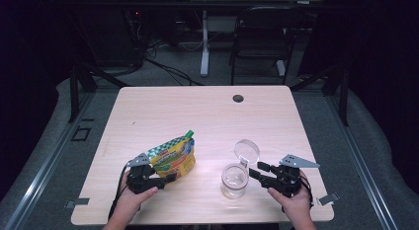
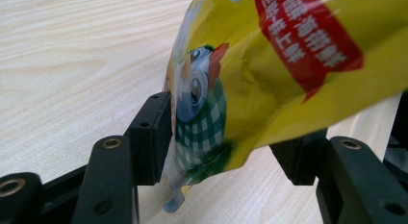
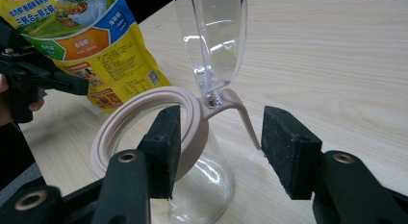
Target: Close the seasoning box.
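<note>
Over on our left, the left gripper (image 1: 168,179) has the yellow snack pouch (image 1: 174,156) pinched by a lower corner between its jaws, the pouch's long axis rising up and away toward its green top. To its right stands the clear glass jar (image 1: 234,180), hinged lid (image 1: 246,152) flipped open, mouth free. Our right gripper (image 1: 258,172) sits spread wide around the jar's rim, gripping nothing. Pale wooden table (image 1: 197,116), dark room and a chair (image 1: 262,37) behind.
</note>
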`<state>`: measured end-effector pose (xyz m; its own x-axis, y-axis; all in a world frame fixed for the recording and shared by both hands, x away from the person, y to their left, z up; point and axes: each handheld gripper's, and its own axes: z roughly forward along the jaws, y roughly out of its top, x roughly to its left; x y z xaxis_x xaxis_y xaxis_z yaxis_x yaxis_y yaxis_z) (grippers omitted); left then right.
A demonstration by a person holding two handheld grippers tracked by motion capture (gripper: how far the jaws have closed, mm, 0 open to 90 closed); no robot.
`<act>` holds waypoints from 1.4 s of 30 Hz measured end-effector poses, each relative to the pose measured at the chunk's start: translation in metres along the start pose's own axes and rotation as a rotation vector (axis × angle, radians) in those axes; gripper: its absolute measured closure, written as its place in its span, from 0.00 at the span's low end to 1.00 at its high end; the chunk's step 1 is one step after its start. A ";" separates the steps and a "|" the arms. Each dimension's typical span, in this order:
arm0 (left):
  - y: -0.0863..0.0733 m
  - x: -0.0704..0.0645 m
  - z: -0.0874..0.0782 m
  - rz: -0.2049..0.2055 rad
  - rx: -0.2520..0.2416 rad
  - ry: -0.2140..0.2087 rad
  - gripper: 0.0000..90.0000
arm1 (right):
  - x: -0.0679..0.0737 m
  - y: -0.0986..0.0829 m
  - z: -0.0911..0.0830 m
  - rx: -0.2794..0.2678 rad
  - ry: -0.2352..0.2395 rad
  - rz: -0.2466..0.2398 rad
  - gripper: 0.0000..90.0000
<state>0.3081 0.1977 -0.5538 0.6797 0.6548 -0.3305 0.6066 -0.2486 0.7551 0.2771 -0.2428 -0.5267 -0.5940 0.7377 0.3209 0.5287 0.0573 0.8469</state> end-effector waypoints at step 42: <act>-0.010 0.003 0.037 0.051 0.003 0.037 0.46 | 0.001 -0.005 -0.006 0.009 -0.013 -0.002 0.54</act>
<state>0.3193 0.1759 -0.5833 0.6941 0.6672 -0.2702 0.5729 -0.2846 0.7686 0.2701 -0.2461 -0.5280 -0.5869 0.7465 0.3136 0.5329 0.0644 0.8437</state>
